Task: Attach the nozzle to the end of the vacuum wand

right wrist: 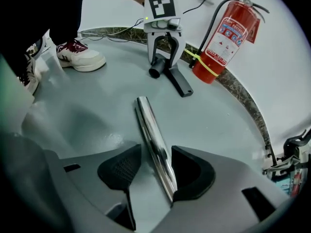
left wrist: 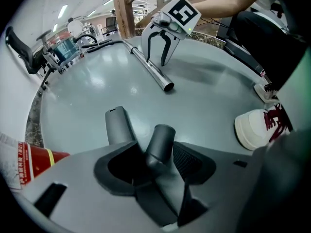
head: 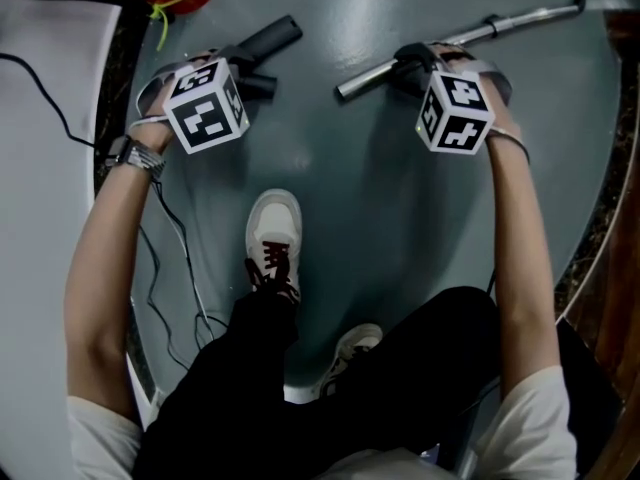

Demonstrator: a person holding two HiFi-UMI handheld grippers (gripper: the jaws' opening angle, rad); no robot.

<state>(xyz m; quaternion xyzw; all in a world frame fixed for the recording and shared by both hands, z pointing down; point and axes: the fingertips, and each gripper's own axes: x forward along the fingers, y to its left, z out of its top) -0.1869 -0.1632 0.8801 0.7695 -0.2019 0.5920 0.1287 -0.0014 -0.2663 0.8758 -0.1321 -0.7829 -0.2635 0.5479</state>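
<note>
Wand point(right wrist: 148, 125) on grey, seemingly round floor point(head: 400, 228) — extinguisher point(right wrist: 228, 38) nearby.

The grey floor point(head: 380, 218) is carrying everything here: the chrome wand point(head: 365, 80) is lying flat on it, the dark nozzle point(head: 270, 38) is resting apart from it, and a white shoe point(head: 273, 230) is standing nearby.

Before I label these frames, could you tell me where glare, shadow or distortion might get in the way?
Head view: dim overall, with soft shadows on the floor. Left gripper view: fisheye bending with black corners, and pale reflections across the floor. Right gripper view: glare streaks along the vacuum wand, with the same curved edges.
</note>
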